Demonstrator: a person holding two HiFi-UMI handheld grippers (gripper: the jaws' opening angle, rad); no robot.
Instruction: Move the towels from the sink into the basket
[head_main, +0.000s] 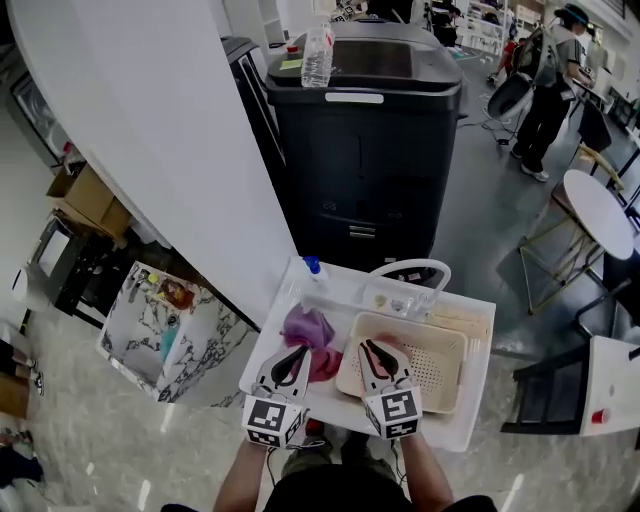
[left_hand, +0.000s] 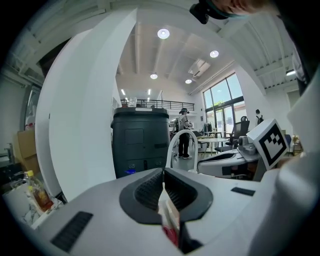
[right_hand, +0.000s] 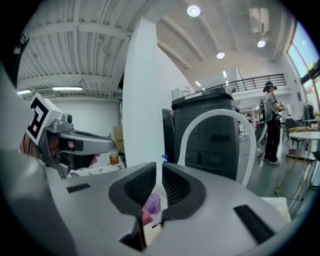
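Right gripper (right_hand: 158, 172): jaws sitting almost together, a thin slit showing between the ribbed pads, nothing lying in it.
Towel (right_hand: 151, 204): purple and pink cloth peeking out below the jaws.
Left gripper (right_hand: 102, 144): hovering at far left, marker cube facing the camera.
Handle (right_hand: 186, 135): white arch rising just beyond the jaws.
Backdrop: dark grey machine (right_hand: 215, 120) standing behind the arch, beside a white column (right_hand: 142, 100).
Bystander: a person (right_hand: 271, 125) standing at right, near a round table (right_hand: 305, 135).

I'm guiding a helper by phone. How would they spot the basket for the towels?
Find the big black cabinet; a white sink sits directly in front of it. The basket lies in the sink's right half, beside the purple towels. Unlike them it is rigid: beige, rectangular and perforated.
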